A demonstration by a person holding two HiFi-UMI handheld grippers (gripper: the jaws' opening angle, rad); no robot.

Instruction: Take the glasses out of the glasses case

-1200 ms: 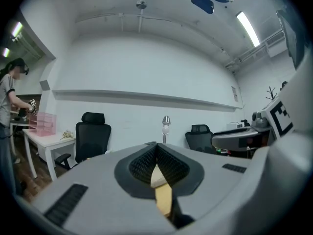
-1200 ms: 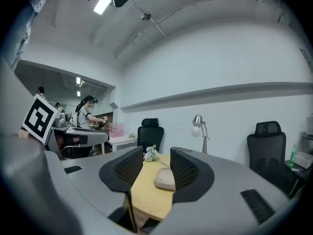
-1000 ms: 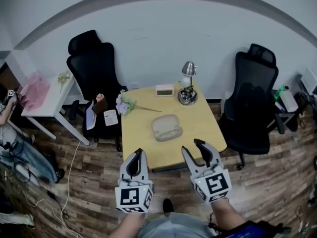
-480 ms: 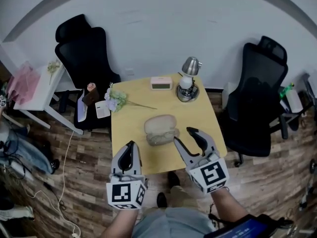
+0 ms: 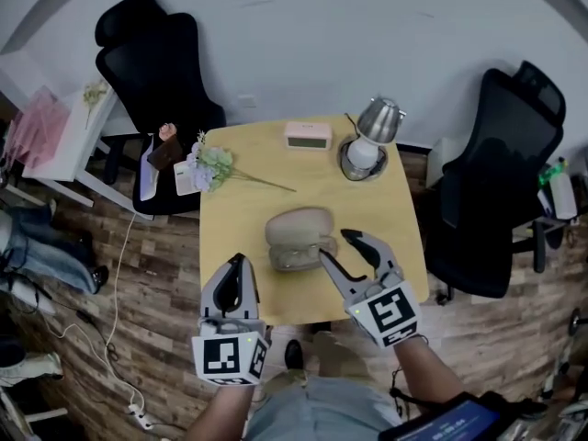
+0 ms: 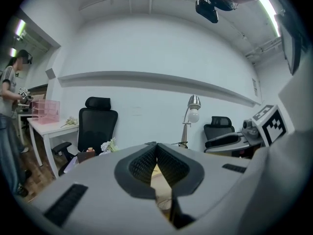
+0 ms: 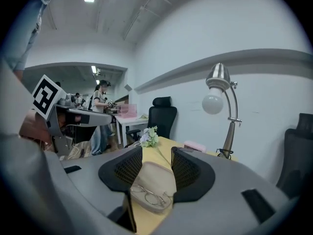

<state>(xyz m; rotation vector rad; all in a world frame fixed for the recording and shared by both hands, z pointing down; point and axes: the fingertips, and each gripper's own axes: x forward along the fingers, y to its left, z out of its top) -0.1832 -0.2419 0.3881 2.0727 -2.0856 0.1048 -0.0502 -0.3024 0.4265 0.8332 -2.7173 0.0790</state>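
A beige glasses case [image 5: 296, 237] lies open on the yellow table [image 5: 390, 219], with thin-rimmed glasses [image 7: 149, 196] in its near half. My right gripper [image 5: 335, 244] is at the case's near right side. Its jaws are open and have just been opening wider, with nothing pressed between them. In the right gripper view the case [image 7: 156, 176] shows in the gap between the right gripper's [image 7: 157, 153] jaws, slightly ahead. My left gripper [image 5: 236, 263] is shut and empty, over the table's front edge to the left of the case. Its tips meet in the left gripper view [image 6: 156, 145].
A chrome desk lamp [image 5: 369, 139], a pink clock [image 5: 308, 134] and a sprig of flowers [image 5: 213, 165] sit on the far half of the table. Black office chairs [image 5: 156, 58] [image 5: 496, 182] flank it. A white side desk [image 5: 55, 141] stands at the left.
Both grippers have moved forward from over the floor to the table. The right one, its jaws a little wider, has come up to the case's near right side.
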